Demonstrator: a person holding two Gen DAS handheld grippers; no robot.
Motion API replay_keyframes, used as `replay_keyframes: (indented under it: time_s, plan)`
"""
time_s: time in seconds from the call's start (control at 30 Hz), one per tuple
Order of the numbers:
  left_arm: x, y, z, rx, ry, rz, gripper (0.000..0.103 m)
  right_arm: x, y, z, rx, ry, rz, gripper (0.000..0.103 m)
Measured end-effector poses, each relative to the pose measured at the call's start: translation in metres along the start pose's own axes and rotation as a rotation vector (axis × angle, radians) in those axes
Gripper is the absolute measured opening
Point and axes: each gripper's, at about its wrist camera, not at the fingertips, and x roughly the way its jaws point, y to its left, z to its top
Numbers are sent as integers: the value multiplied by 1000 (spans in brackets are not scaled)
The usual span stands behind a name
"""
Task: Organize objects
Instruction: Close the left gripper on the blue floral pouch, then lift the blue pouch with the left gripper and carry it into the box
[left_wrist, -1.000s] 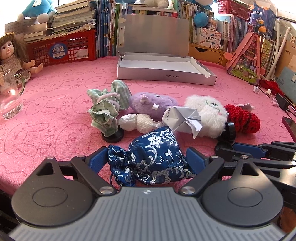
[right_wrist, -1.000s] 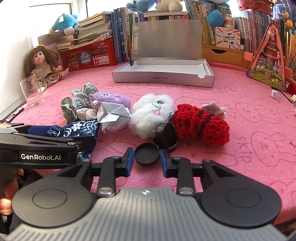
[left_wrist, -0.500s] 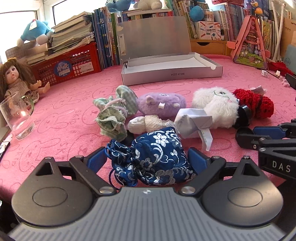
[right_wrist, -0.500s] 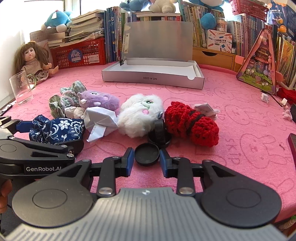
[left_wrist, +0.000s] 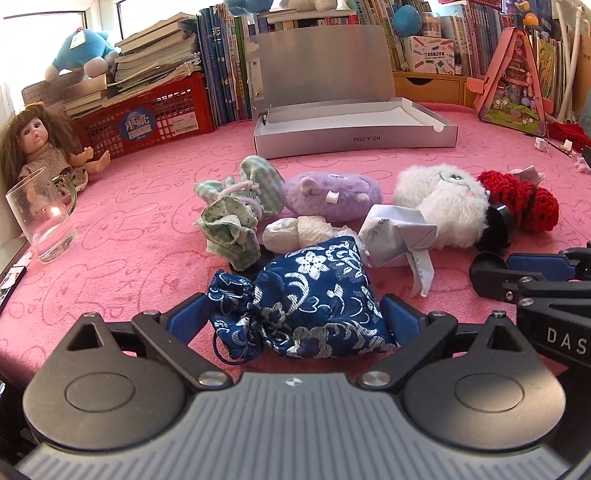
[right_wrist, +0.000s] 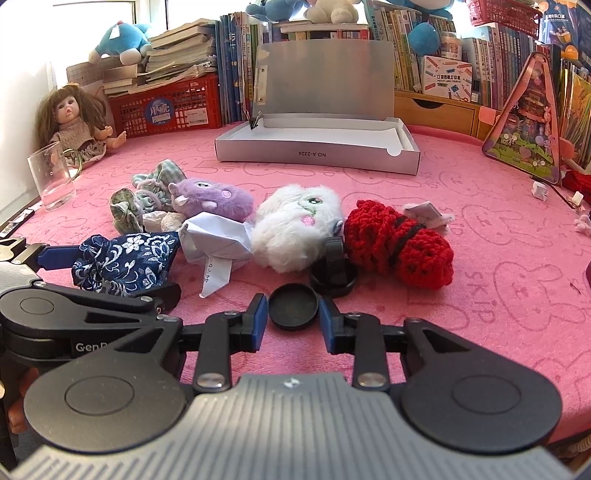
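Left wrist: our left gripper (left_wrist: 295, 314) clenches the blue brocade pouch (left_wrist: 306, 302), near the table's front edge.
Right wrist: our right gripper (right_wrist: 293, 315) pinches the black lid (right_wrist: 293, 305).
Progress: the silver box (right_wrist: 317, 153) looks empty, well apart; we judge sorting barely begun.

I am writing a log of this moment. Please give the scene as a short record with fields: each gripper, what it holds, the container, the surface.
left gripper: shut on blue pouch
right gripper: shut on black lid
container: grey box, open, lid upright, looks empty
surface: pink cloth
loose items: purple plush, white plush, red crochet piece
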Motion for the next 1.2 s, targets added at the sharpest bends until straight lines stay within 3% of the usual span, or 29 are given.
replay_keyframes:
  time_s: [0.47, 0.87, 1.2]
  plan:
    - [8, 11, 1, -94, 37, -43, 100, 1, 6, 1, -8, 6, 26, 37]
    - [-6, 4, 3, -45, -15, -46, 74, 0, 12, 3, -28, 1, 49, 36]
    - [-14, 3, 7, -33, -44, -67, 69, -3, 11, 5, -34, -16, 41, 35]
